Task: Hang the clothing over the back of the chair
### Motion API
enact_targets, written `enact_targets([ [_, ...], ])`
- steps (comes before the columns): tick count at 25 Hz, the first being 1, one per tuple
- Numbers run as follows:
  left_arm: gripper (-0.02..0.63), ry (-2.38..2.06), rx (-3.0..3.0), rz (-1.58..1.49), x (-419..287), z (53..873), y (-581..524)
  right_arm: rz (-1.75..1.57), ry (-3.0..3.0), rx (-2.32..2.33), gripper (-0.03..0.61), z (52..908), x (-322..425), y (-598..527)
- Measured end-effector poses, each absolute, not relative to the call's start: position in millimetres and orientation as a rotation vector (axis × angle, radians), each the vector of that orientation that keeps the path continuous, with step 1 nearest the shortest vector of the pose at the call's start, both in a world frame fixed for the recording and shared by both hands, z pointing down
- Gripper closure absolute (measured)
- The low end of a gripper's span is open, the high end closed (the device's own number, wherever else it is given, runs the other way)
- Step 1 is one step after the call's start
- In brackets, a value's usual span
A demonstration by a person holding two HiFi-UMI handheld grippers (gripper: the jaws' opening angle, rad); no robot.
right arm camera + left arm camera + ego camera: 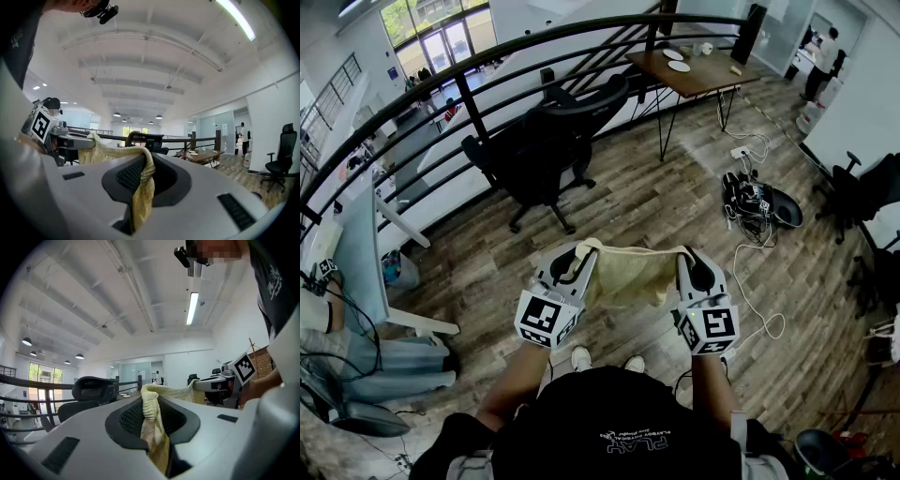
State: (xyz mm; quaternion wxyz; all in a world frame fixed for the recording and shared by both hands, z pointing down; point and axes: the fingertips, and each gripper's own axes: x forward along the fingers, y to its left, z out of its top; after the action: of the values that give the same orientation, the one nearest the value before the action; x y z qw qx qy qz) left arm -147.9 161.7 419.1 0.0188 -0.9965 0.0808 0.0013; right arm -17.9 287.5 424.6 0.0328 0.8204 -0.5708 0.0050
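Observation:
A pale yellow piece of clothing [633,275] hangs stretched between my two grippers, held level in front of the person. My left gripper [581,251] is shut on its left top corner, and the cloth [151,418] runs down between the jaws in the left gripper view. Over at the other corner my right gripper [689,258] is shut on the cloth [143,185]. The black office chair [548,141] stands well ahead by the railing, its headrest [93,386] to the left in the left gripper view and its back [145,139] past the cloth in the right gripper view.
A black curved railing [487,70] runs behind the chair. A wooden table [698,70] with plates stands at the back right. A bundle of cables and gear [759,202] lies on the wood floor to the right. A white desk [361,253] stands left.

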Motion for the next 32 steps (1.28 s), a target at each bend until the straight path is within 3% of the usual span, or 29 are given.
enact_targets([
  [32,0.540,0.195,-3.094,0.042,-191.1,421.1,112.3,0.006,-1.716,2.546,0.537,426.8,-73.7,237.2],
])
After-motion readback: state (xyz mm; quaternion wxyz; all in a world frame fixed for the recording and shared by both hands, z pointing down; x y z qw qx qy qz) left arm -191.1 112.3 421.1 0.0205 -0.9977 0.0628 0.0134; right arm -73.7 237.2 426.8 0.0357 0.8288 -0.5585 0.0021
